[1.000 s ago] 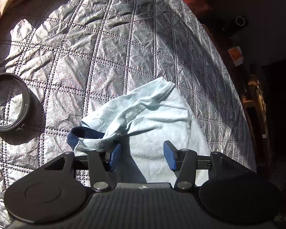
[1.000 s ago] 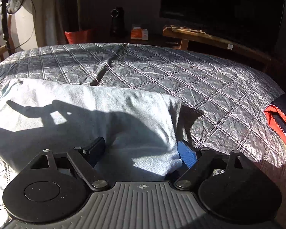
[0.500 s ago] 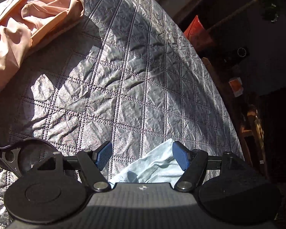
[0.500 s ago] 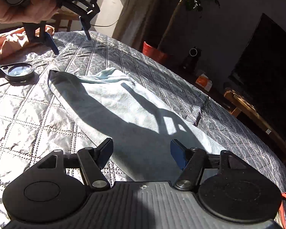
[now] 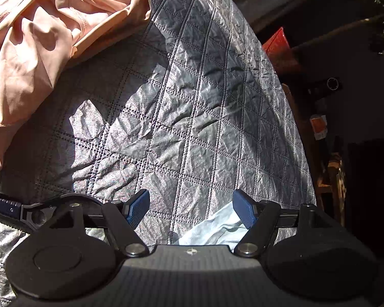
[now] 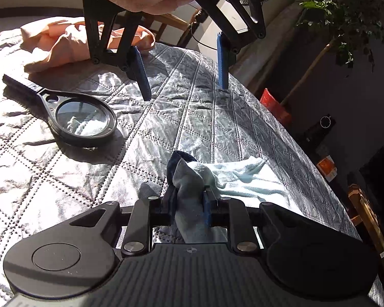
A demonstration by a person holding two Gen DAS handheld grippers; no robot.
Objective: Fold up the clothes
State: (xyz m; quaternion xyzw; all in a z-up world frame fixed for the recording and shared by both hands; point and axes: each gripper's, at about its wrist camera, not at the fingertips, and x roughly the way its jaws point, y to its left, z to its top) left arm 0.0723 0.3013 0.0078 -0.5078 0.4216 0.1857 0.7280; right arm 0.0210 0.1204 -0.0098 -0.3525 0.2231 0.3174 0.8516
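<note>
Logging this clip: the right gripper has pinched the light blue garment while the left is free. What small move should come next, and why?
Probably bring the open left gripper down to grasp another edge of the light blue garment. The right gripper is shut on the bunched end with the dark trim, while the left hangs above the quilted cover, holding nothing; a fold likely needs two holds.

Left claw [image 5: 190, 208] spread wide — right claw [image 6: 189, 208] clamped.
</note>
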